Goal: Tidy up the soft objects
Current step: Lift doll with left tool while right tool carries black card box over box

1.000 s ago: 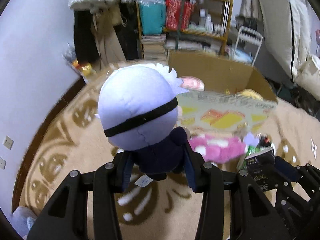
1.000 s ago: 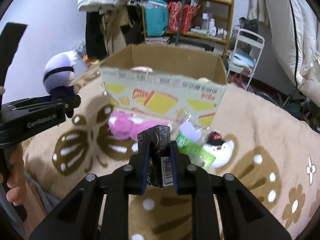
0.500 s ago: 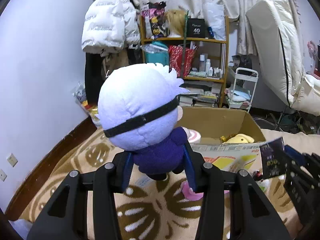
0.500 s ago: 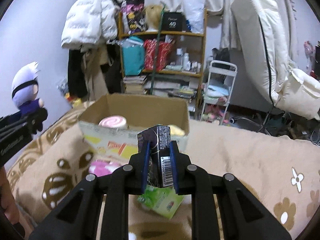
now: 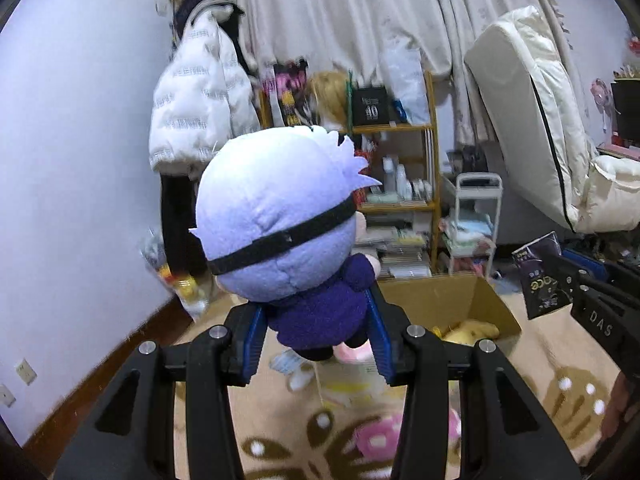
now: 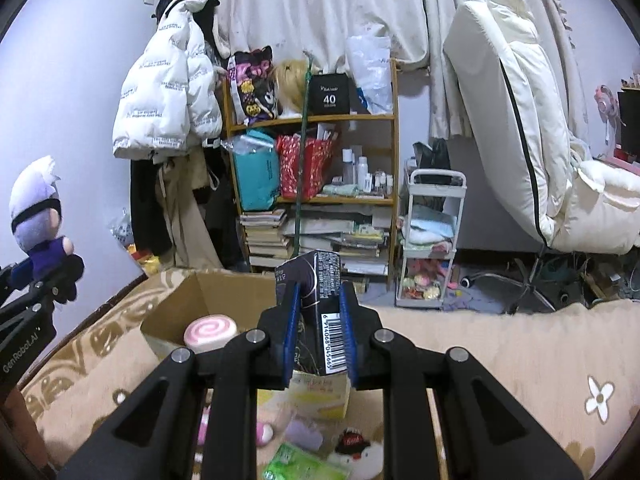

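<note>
We hold two loads raised near the cardboard box [image 6: 188,300]: the left claw [image 5: 316,330] pinches the plush doll [image 5: 280,216] by its dark blue body, and the right claw [image 6: 318,332] is clamped on a dark packet [image 6: 324,300], barcode side showing. The doll's large head stands high over a narrow grip, so we judge that it could tip or slide out in a quick swing toward the box; the thin packet could likewise twist between the pads. More soft toys lie on the patterned beige blanket [image 6: 500,360] in front of the box, and a pink swirl cushion [image 6: 211,332] sits inside it. Behind the box stand a crowded wooden shelf [image 6: 312,120], a white trolley [image 6: 432,240] and pale curtains [image 6: 340,8].
</note>
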A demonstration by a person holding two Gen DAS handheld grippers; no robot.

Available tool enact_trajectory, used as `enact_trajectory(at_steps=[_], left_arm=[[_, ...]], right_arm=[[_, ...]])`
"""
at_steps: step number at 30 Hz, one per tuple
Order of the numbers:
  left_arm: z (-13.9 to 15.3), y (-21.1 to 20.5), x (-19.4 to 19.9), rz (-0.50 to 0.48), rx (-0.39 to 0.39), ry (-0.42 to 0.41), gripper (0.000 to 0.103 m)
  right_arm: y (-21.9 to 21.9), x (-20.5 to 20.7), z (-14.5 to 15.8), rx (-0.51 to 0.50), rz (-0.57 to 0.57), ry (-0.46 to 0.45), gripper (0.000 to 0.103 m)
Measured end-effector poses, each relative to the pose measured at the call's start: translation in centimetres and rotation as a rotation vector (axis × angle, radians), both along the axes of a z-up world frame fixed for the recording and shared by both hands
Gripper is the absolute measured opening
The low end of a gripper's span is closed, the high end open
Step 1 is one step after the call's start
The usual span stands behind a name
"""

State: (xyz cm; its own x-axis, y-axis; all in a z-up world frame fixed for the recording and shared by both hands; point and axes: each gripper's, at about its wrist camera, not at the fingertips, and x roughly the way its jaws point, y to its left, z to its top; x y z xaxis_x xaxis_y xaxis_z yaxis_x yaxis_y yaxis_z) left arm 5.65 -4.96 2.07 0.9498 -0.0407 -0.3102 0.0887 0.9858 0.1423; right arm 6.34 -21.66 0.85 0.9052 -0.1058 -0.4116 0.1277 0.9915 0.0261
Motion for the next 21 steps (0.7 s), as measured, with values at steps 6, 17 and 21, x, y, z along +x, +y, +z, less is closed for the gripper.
enact_trajectory(at_steps=[6,17,21], left_arm=[[1.6,-0.4,0.7,-0.010,-0.007,-0.081,0.044],[1.0,-1.4,3.9,-0.025,-0.006,-0.051,0.044],[-0.6,-1.8,5.0,-0.038,0.002,0.003,0.044]], right_arm=[[-0.4,1.2,1.8,-0.049,-0.005,-0.052,0.021],[-0.3,3.8,2.8,-0.022,0.037,-0.096,0.021],[-0.5,4.5,1.7,0.008,0.050,-0.076,0.021]])
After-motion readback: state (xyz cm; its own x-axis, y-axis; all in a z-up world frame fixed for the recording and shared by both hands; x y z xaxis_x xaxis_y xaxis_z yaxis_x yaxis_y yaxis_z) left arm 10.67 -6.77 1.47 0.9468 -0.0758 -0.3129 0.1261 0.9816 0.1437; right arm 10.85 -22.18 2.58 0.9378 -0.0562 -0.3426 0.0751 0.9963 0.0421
